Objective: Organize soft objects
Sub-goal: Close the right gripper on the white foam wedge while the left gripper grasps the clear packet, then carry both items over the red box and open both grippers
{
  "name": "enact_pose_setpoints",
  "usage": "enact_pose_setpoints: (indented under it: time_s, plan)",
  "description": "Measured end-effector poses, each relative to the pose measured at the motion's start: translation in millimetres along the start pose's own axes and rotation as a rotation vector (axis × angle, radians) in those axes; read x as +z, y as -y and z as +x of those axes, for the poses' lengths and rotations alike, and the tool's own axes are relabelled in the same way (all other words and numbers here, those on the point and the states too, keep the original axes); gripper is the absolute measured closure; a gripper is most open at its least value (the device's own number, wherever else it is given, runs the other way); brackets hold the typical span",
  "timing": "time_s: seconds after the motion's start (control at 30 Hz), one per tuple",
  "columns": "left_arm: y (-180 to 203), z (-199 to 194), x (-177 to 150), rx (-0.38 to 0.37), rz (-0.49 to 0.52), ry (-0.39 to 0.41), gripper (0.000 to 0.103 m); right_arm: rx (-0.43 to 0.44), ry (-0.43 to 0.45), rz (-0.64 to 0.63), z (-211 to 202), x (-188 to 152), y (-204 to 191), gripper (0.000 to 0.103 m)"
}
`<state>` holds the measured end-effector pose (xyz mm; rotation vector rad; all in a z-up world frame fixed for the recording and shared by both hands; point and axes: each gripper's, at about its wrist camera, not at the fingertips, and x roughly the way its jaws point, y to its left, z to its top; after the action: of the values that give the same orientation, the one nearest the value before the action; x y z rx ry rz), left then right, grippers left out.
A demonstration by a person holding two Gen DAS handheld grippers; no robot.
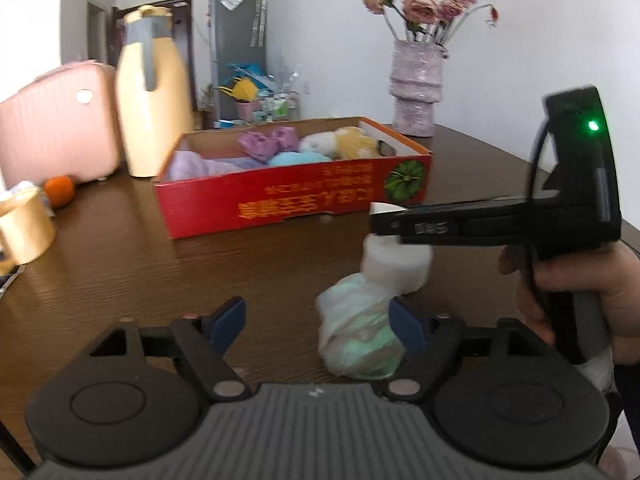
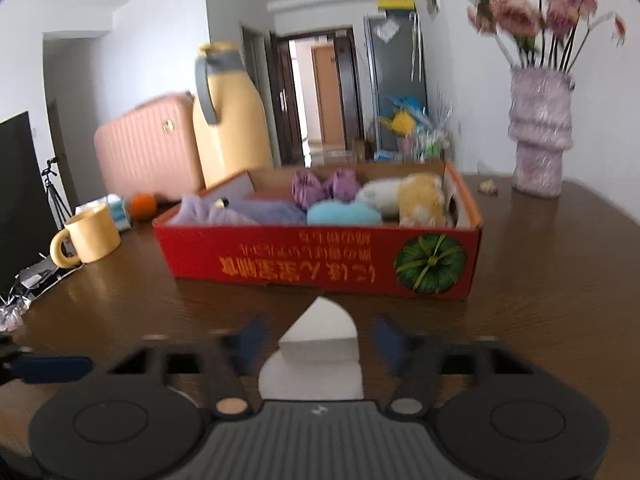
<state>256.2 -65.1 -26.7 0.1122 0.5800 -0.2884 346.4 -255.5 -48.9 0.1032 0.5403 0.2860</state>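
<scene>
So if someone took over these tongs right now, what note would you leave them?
Left tongs: open; pale green bundle lies on the table between them, against the right finger, not gripped.
Right tongs: open around the white wad; pads not visibly pressing.
Done: several soft things already lie in the red box.
Left: box the green bundle and white wad.

Right wrist view is pretty smeared, so the right gripper (image 2: 316, 344) fingers are just blue blurs and I can't tell if they touch the white roll (image 2: 316, 344). The box (image 1: 280, 200) print is unreadable. The bundle (image 1: 360, 336) hides behind the left gripper's (image 1: 316, 324) right finger. The mug (image 1: 24, 228) is cut off at the left edge.
</scene>
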Motion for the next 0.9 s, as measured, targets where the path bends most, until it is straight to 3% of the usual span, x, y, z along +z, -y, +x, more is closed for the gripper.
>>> enact_pose_setpoints:
  time_s: [0.13,0.23,0.3,0.37,0.43,0.73,0.9]
  plan:
    - [-20,-6,-16,0.145,-0.014,-0.027,0.021,0.023,0.044,0.027,-12,-4,5,0.07]
    - [-34,-4,-31,0.173,-0.071,-0.087,0.033,0.036,0.089,0.026,-38,-9,6,0.07]
    - [-37,-1,-36,0.182,-0.094,-0.118,0.05,0.042,0.103,0.034,-55,-12,6,0.07]
    - [-40,0,-41,0.171,-0.107,-0.127,0.06,0.051,0.11,0.031,-69,-17,1,0.07]
    - [-40,-4,-42,0.164,-0.105,-0.115,0.083,0.051,0.116,0.011,-83,-22,-6,0.07]
    - [-29,-47,-40,0.134,-0.098,-0.019,0.086,0.038,0.095,0.003,-138,-57,-19,0.07]
    - [-24,-60,-13,0.051,-0.109,0.047,0.087,0.034,0.105,0.028,-153,-62,-17,0.07]
